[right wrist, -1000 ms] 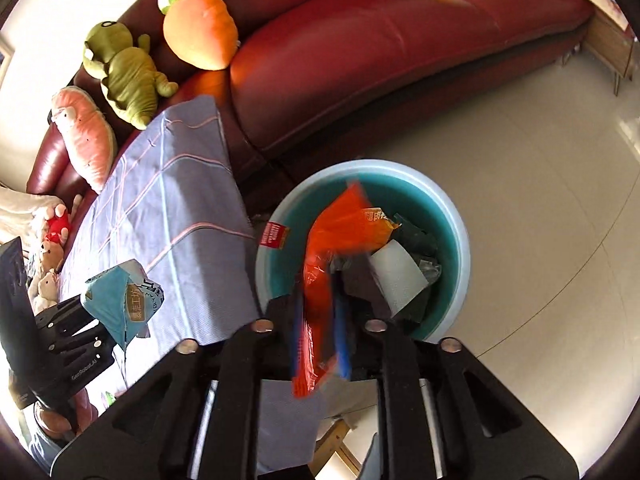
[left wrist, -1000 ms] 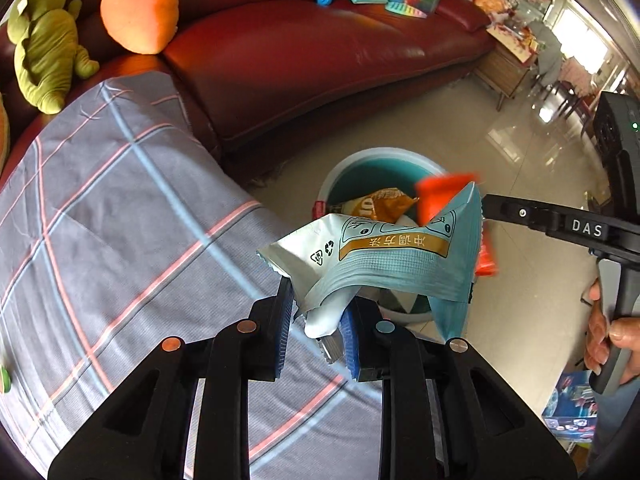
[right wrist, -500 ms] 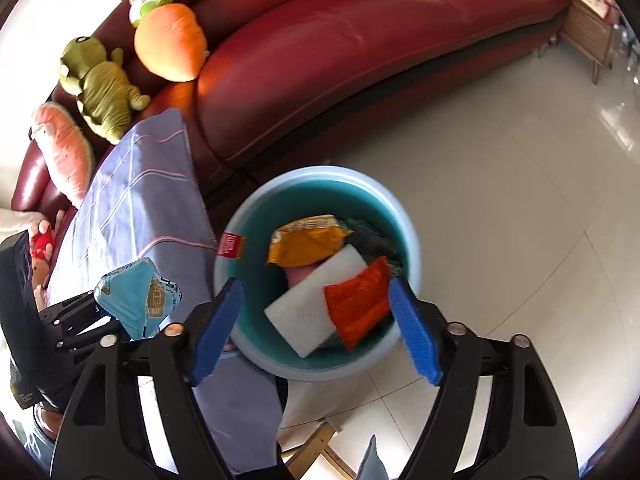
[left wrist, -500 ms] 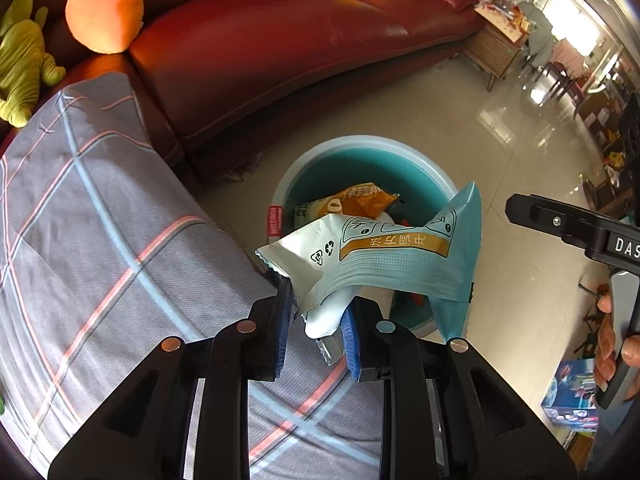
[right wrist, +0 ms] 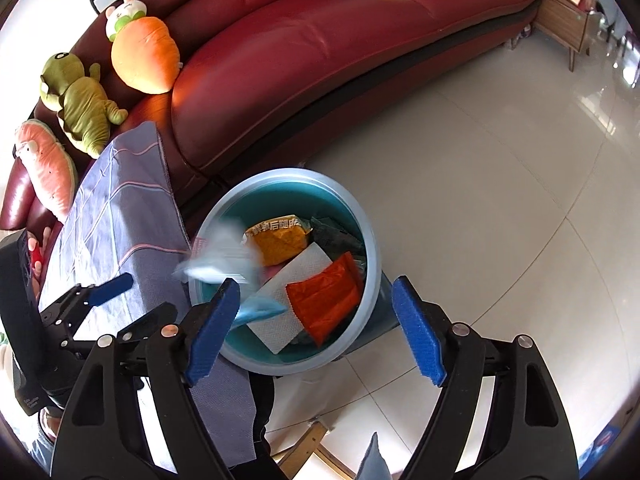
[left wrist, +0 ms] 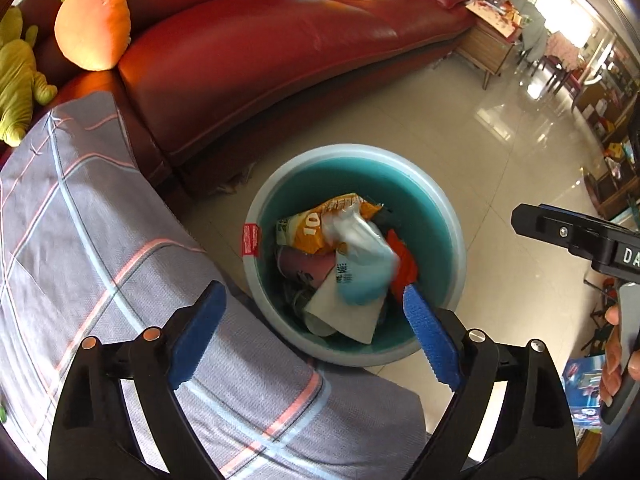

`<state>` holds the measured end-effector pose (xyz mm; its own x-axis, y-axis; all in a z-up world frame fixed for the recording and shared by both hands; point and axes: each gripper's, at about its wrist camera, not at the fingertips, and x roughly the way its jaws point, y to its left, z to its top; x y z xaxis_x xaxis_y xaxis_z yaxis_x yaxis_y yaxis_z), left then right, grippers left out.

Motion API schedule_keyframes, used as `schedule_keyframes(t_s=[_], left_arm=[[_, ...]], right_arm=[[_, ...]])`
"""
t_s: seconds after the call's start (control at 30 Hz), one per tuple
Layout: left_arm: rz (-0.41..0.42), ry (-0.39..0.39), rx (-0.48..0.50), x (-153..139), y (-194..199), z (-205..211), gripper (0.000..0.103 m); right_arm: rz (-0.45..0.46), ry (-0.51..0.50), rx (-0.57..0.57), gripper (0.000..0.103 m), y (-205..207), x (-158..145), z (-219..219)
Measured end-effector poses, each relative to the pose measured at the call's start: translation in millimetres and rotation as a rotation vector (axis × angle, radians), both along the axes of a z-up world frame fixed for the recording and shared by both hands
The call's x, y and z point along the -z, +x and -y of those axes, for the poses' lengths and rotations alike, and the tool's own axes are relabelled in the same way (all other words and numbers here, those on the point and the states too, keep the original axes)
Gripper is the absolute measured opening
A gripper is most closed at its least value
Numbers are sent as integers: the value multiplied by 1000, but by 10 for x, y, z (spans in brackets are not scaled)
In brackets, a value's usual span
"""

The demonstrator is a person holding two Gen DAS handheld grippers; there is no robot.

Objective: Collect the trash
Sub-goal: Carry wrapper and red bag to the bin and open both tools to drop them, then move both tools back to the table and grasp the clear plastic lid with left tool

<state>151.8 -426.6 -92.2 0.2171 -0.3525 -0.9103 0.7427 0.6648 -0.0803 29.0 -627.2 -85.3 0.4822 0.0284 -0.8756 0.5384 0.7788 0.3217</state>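
A teal trash bin (left wrist: 440, 216) (right wrist: 366, 220) stands on the floor between the sofa and the cloth-covered table. It holds several wrappers: a yellow-orange packet (left wrist: 320, 220) (right wrist: 278, 240), a red-orange wrapper (right wrist: 324, 304) (left wrist: 404, 268) and a white paper sheet (right wrist: 288, 276). A light blue wrapper (left wrist: 364, 264) (right wrist: 220, 256) is blurred, falling into the bin. My left gripper (left wrist: 312, 328) is open and empty above the bin's near rim. My right gripper (right wrist: 316, 328) is open and empty over the bin.
A grey plaid cloth (left wrist: 80, 220) (right wrist: 120, 216) covers the table at left. A red leather sofa (left wrist: 260, 48) (right wrist: 320, 48) carries plush toys (right wrist: 144, 56) and books. A wooden side table (left wrist: 492, 48) stands beyond. Tiled floor (right wrist: 500, 200) spreads to the right.
My left gripper has opened and let go of the light blue wrapper, which is dropping into the bin. My right gripper stays open after releasing the red-orange wrapper.
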Motion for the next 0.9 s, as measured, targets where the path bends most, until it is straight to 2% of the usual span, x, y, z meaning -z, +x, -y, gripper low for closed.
schedule_keyframes(t_s=[0.27,0.43,0.9], left_arm=[[-33,-8,-47,-34,7,-269,93],[-35,-22,-67,-97,-33,-444,94],[5,-53,-119,-340,-174,-1240,94]], right_arm=[[-14,-4,-1,83,29,-7,-95],[-20,-13,-21,83,59,-42,-234],[-15,-28,-109,83,106,-211,-949]])
